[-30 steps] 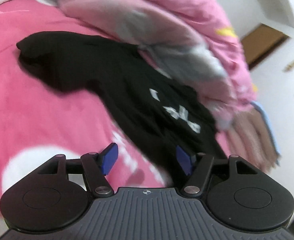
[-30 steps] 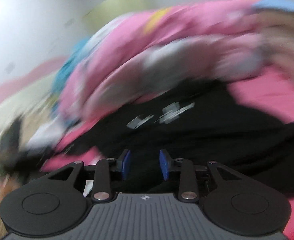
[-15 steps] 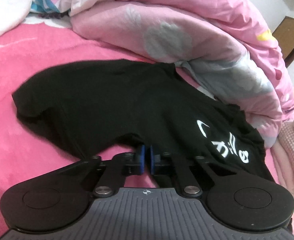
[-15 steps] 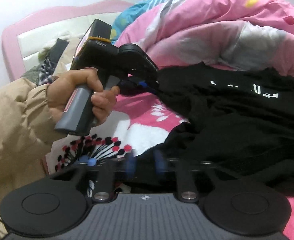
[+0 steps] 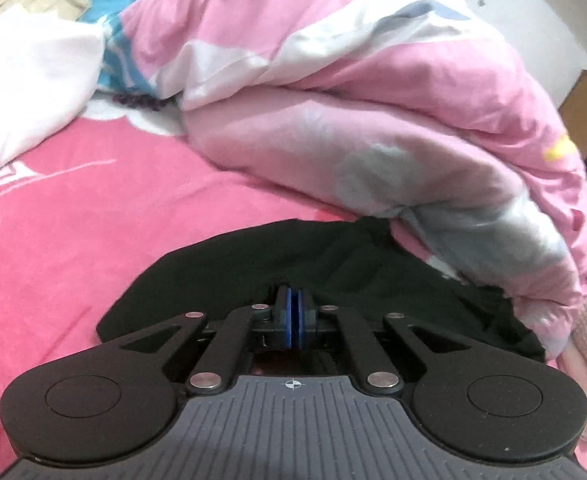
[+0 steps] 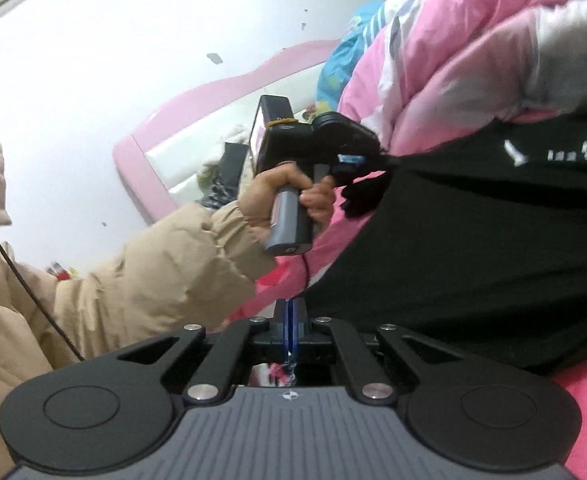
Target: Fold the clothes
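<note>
Pink bedsheet (image 5: 93, 208), limp black shirt (image 6: 473, 240) pinched by both hand-held grippers (image 5: 294, 304) (image 6: 290, 312)

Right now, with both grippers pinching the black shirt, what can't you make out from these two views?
- Left wrist view: most of the black shirt is hidden, by the left gripper in front and the pink quilt over its far edge.
- Right wrist view: the white print is too blurred and cut by the right edge to read.
- Right wrist view: the cloth at the right gripper is hidden by its shut jaws.
</note>
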`<state>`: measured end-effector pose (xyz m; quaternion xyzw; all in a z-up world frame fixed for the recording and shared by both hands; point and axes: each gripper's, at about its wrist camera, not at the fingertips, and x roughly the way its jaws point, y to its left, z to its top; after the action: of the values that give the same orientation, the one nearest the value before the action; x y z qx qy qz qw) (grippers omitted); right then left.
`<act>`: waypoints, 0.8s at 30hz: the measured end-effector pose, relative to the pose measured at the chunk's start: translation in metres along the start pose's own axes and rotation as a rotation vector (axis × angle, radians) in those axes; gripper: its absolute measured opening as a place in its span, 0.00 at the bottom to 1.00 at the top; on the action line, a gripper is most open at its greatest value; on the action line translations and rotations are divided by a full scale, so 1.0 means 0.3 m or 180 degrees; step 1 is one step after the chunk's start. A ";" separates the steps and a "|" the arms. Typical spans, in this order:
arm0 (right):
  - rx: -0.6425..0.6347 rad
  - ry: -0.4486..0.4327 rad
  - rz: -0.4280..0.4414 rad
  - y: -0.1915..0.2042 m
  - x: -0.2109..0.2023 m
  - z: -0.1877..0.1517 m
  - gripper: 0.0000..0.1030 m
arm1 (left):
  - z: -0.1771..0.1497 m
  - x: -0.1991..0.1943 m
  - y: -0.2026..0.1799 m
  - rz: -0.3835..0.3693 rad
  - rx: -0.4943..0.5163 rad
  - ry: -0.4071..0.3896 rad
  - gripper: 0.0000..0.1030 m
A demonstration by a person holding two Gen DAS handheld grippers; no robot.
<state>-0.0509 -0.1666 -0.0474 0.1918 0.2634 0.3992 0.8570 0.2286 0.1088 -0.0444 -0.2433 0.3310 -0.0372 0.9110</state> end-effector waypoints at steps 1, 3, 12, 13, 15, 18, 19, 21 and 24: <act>0.0061 0.0051 0.0007 -0.014 0.007 -0.005 0.01 | -0.005 0.011 0.010 0.0013 -0.0012 0.0031 0.03; 0.0179 0.0168 0.0017 -0.040 0.025 -0.016 0.01 | -0.018 0.028 0.030 0.0031 -0.0035 0.0094 0.04; 0.0157 0.0597 -0.0100 -0.048 0.087 -0.018 0.09 | -0.057 -0.102 0.071 -0.0189 -0.0009 0.0085 0.47; 0.0134 0.0596 -0.0080 -0.046 0.081 -0.010 0.17 | -0.066 -0.131 0.071 -0.0212 0.0011 0.0076 0.55; 0.0090 0.0563 -0.0025 -0.030 0.066 -0.004 0.29 | -0.091 -0.182 0.069 -0.0273 0.0063 0.0067 0.65; 0.0054 0.0501 0.0021 -0.005 0.041 -0.003 0.36 | -0.145 -0.248 0.053 -0.0386 0.0190 0.0154 0.68; 0.0049 0.0480 0.0028 0.004 0.032 -0.004 0.37 | -0.168 -0.265 0.047 -0.0442 0.0221 0.0221 0.68; 0.0095 0.0394 -0.0025 0.009 -0.003 -0.008 0.38 | -0.220 -0.299 0.033 -0.0568 0.0287 0.0367 0.68; 0.0195 0.0204 -0.0253 -0.011 -0.092 -0.007 0.39 | -0.301 -0.334 -0.001 -0.0750 0.0467 0.0557 0.68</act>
<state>-0.0652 -0.1900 -0.0426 0.1945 0.3102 0.3626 0.8570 0.0945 0.0937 -0.0455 -0.2091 0.3747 -0.1889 0.8833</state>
